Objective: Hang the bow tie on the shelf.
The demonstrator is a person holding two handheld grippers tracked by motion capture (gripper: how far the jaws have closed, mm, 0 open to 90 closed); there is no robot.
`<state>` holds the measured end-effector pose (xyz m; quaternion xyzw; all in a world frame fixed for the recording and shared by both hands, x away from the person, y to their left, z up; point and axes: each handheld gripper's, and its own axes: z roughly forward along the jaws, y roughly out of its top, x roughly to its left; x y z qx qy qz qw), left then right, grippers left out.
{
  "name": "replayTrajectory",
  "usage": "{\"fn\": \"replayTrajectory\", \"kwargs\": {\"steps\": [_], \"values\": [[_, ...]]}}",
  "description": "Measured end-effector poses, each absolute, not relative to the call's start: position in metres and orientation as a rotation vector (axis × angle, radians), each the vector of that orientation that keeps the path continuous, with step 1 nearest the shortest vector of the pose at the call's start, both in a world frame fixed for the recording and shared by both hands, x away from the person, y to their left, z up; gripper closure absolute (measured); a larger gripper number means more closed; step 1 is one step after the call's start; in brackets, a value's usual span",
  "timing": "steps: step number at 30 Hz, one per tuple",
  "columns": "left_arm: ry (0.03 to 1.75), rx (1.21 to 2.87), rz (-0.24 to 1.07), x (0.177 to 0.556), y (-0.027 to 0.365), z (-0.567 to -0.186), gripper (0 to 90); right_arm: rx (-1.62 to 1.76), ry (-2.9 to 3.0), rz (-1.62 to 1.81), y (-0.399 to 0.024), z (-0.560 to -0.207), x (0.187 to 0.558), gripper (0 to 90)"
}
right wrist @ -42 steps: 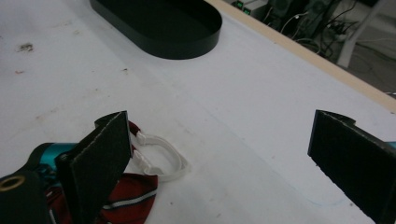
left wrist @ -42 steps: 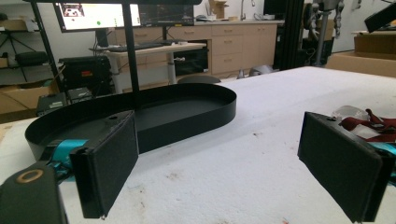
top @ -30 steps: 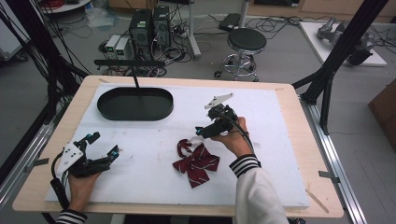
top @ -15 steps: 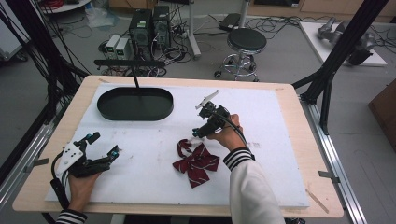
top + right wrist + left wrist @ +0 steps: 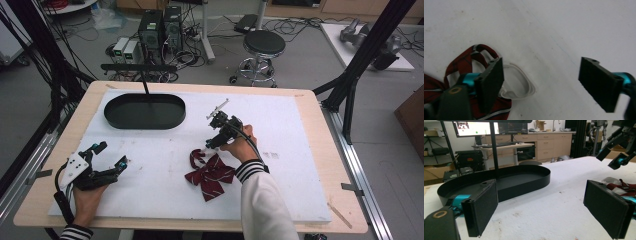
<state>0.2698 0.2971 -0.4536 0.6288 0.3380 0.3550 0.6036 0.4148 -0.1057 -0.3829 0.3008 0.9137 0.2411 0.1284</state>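
The dark red striped fabric bow tie (image 5: 210, 175) with its white loop strap (image 5: 517, 82) lies flat on the white foam sheet (image 5: 300, 150) that covers the bench, a little nearer the bench's front edge than its middle. The right gripper (image 5: 210, 145) hangs over the bow tie's far end, pointing down at the strap; its jaws have just been closing but stand spread, pinching nothing. The right gripper view shows what the high view cannot: the white strap is a flat loop lying beside the red fabric, one black pad over it and the other over bare sheet. The left gripper (image 5: 107, 157) rests near the bench's front left corner, well apart from the bow tie, its jaws spread wide and empty. The left gripper view looks level across the sheet and shows the low wall of the black oval metal tray (image 5: 145, 111), which sits toward the bench's back left, with a black post (image 5: 494, 150) rising behind it; the right gripper's tips (image 5: 614, 157) show at that view's upper right. The right half of the sheet is bare up to the wooden rim (image 5: 320, 150), leaving open room there. The sheet bears small brown specks. Behind the bench stand computer cases (image 5: 160, 30), a round black stool (image 5: 264, 42) and loose cables on a grey floor.
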Motion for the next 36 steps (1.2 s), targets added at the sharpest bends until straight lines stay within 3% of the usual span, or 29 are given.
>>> {"fn": "replayTrajectory", "kwargs": {"steps": [12, 36], "values": [[0.783, 1.452, 0.821, 0.27, 0.297, -0.454, 12.7, 0.96, 2.701, 0.641, -0.105, -0.399, 0.417, 25.4], [0.783, 1.452, 0.818, 0.27, 0.297, -0.454, 12.7, 0.921, 2.767, 0.517, -0.1, -0.408, 0.417, 47.2]]}}
